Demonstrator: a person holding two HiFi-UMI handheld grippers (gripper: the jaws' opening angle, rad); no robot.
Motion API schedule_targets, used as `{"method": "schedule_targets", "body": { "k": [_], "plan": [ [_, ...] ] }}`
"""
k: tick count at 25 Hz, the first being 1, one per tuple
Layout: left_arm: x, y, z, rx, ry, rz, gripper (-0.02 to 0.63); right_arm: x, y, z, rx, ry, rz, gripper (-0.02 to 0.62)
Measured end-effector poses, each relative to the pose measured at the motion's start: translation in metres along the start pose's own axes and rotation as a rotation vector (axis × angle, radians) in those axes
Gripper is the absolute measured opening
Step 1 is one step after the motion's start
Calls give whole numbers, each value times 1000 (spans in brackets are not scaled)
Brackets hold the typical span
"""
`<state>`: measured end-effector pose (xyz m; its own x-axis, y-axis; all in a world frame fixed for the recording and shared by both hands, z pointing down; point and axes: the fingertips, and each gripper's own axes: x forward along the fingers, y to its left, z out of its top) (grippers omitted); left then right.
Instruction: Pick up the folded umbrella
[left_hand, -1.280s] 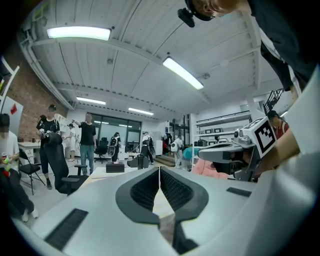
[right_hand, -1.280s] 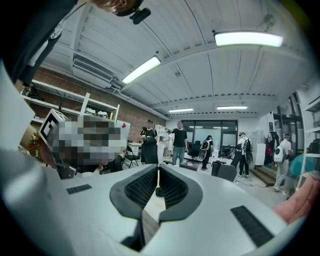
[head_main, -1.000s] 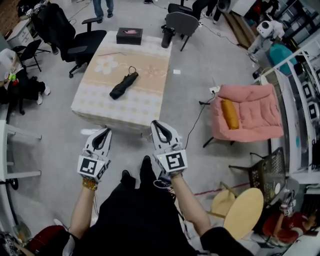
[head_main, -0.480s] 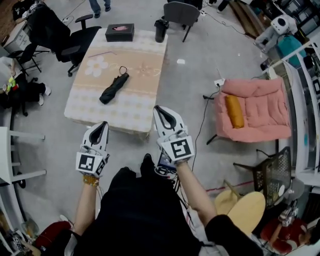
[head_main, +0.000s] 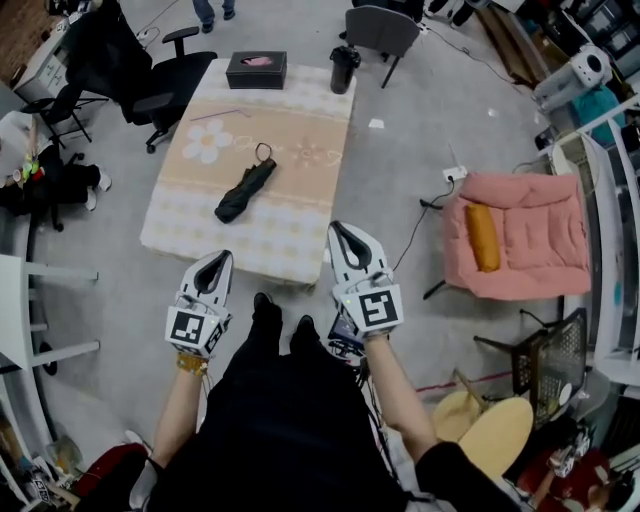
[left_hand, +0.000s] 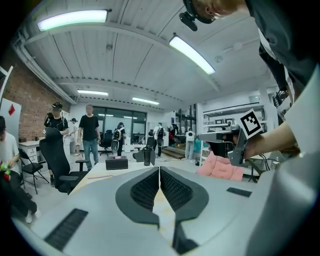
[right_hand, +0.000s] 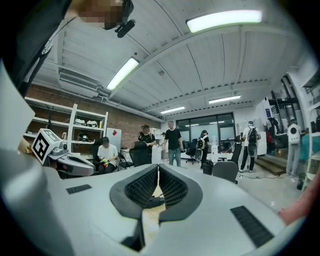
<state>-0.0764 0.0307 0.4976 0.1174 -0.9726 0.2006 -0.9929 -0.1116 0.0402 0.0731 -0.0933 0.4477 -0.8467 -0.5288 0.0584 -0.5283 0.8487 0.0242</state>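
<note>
Head view puts the folded umbrella (head_main: 245, 191) on the low table (head_main: 300, 215), left of the middle of the patterned cloth. Its long axis runs on a diagonal. The thicker end points to the lower left of the frame, and the thin end with its strap loop points to the upper right. It lies flat and alone, with only cloth between it and the near table edge.

At the far end of the table sits a black box (head_main: 258, 70), and a dark cup (head_main: 343, 68) stands at the far right corner. Both are well apart from the umbrella. A black office chair (head_main: 160, 85) stands at the upper left and a grey chair (head_main: 383, 28) at the top. A pink armchair (head_main: 520, 250) with an orange cushion (head_main: 484, 237) is off to the right.

My left tongs (head_main: 219, 258) and right tongs (head_main: 341, 229) point up the frame. Their tips lie at the near table edge, short of the umbrella, and my legs are below them.

Left gripper view shows my jaws pressed together with nothing between them. The box and cup are beyond them on the tabletop, the right tongs are at the right with the armchair behind, and people stand in the background.

Right gripper view shows these jaws also together and holding nothing. The left tongs sit at the left of the frame. People stand at the middle, and a seated person is further left.
</note>
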Motion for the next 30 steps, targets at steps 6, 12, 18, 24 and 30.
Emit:
{"method": "schedule_targets", "body": {
  "k": [6,12,18,24,30],
  "plan": [
    [8,45,-5,-28,0,-46,15,32,13,5,18,17,-75,17],
    [26,75,-15,-36,22,-80,15,61,31,-8,19,59,-66,17],
    [49,80,-7,-11,47,-36,15,68,14,-24,2,85,-10,17],
    [74,79,-7,24,104,71,17,85,-1,-24,23,65,83,17],
    [107,79,-20,46,165,32,17,99,9,-15,18,46,174,17]
  ]
}}
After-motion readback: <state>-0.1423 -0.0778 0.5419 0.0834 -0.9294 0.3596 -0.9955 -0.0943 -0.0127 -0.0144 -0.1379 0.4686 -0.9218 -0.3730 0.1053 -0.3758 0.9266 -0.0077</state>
